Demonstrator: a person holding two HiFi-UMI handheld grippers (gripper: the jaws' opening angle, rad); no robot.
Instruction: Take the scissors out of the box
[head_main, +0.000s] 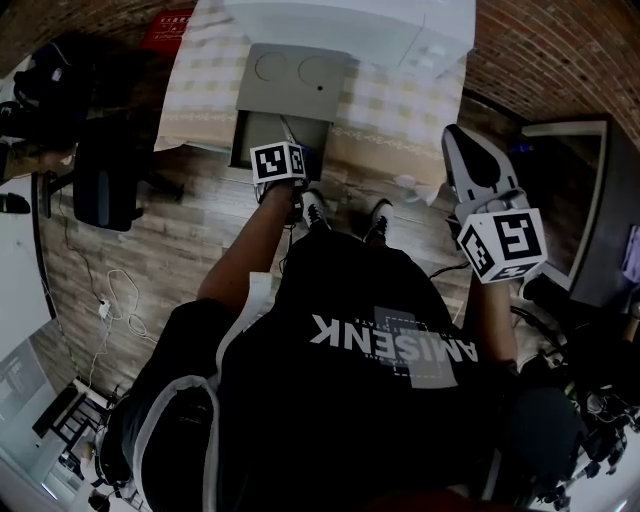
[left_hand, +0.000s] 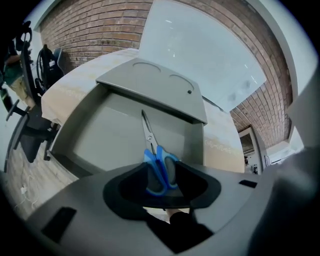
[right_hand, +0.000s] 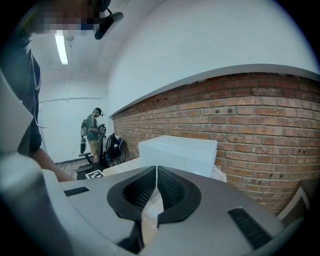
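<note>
The left gripper (left_hand: 161, 182) is pointed steeply down over the box, and its jaws are seen standing apart. Right at the pads, between the two jaws, the blue handles (left_hand: 159, 167) of the scissors (left_hand: 152, 150) are found, and most of the gap is filled by them. No firm clamp can be made out, so the gripper is judged to be open around the handles rather than closed on them.

From the handles, the long axis of the scissors runs almost straight ahead of the gripper, leaning slightly to its left. The closed blades (left_hand: 147, 129) are laid on the floor of the box (left_hand: 100, 135), with the tips turned away from the gripper toward the far wall. Beyond the tips, the grey lid (left_hand: 150, 90) is seen along the far edge. The scissors are therefore not yet out of the box.

The coming move is judged to depend on this alignment. The handles are the near end and already lie inside the gap, so only a closing across them and a lift would be called for. The blades would trail ahead and would have to clear the far wall and lid.

The right gripper (right_hand: 156, 192) is seen with its jaws pressed together on nothing. It is held well off to the right and aimed at a brick wall (right_hand: 240, 115), so the left is by far the nearer.
</note>
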